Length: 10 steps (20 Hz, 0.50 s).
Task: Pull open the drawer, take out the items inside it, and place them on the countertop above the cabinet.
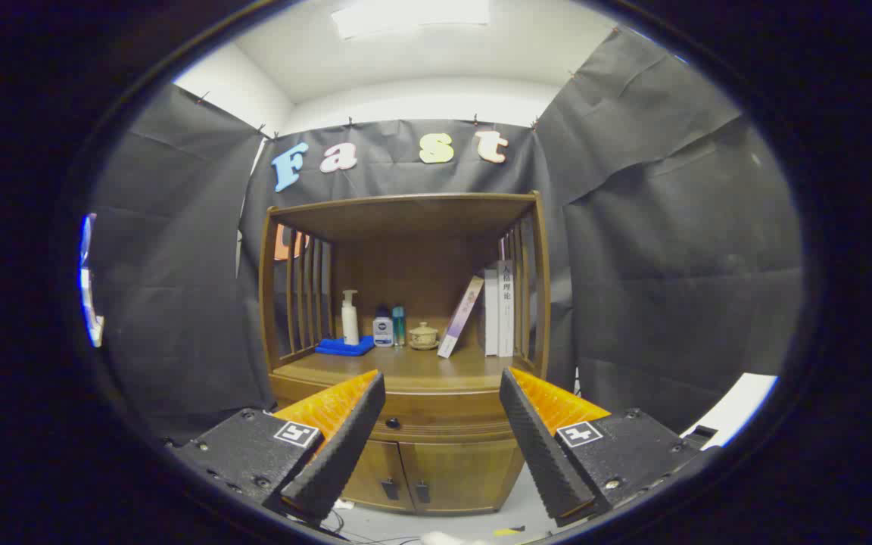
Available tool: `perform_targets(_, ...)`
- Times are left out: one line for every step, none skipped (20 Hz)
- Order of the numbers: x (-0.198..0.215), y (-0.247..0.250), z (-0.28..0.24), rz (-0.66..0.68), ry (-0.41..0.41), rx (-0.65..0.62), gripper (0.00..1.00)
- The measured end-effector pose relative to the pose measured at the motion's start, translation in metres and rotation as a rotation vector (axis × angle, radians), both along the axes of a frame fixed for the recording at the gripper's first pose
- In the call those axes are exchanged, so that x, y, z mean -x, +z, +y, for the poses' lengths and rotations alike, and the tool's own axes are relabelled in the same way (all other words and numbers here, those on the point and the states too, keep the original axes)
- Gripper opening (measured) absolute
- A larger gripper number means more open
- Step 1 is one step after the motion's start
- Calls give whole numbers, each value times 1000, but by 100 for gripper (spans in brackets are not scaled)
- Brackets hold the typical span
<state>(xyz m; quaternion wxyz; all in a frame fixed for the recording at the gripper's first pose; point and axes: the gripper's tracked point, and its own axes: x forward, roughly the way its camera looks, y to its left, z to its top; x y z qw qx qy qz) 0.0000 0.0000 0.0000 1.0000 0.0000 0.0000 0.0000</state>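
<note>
A brown wooden cabinet (406, 303) stands some way ahead of my gripper (442, 382). Its drawer (436, 424) sits shut under the countertop (406, 367), with a small dark knob (392, 422) just right of my left fingertip. My fingers (345, 431) are spread wide apart with nothing between them, well short of the drawer front. What lies inside the drawer is hidden.
On the countertop stand a white pump bottle (350, 318), a blue cloth (345, 347), two small bottles (389, 327), a small lidded pot (424, 335) and several books (493, 309). Two lower doors (436, 477) sit under the drawer. Cables lie on the floor (375, 530).
</note>
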Motion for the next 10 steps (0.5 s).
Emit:
perform_targets(0,-2,1,-1,3,-5,99)
perform_targets(0,-2,0,1,1,-3,99)
perform_targets(-1,-5,-1,3,0,1,99)
perform_targets(-3,-4,-2,3,-4,4,99)
perform_targets(-4,-5,-3,3,-8,6,99)
perform_targets(-4,-5,-3,2,-10,5,99)
perform_targets(-4,-5,-3,0,-12,5,99)
perform_targets(-3,-5,-1,2,-11,6,99)
perform_targets(-3,-7,0,3,-9,10,99)
perform_targets(-3,-7,2,4,-8,14,99)
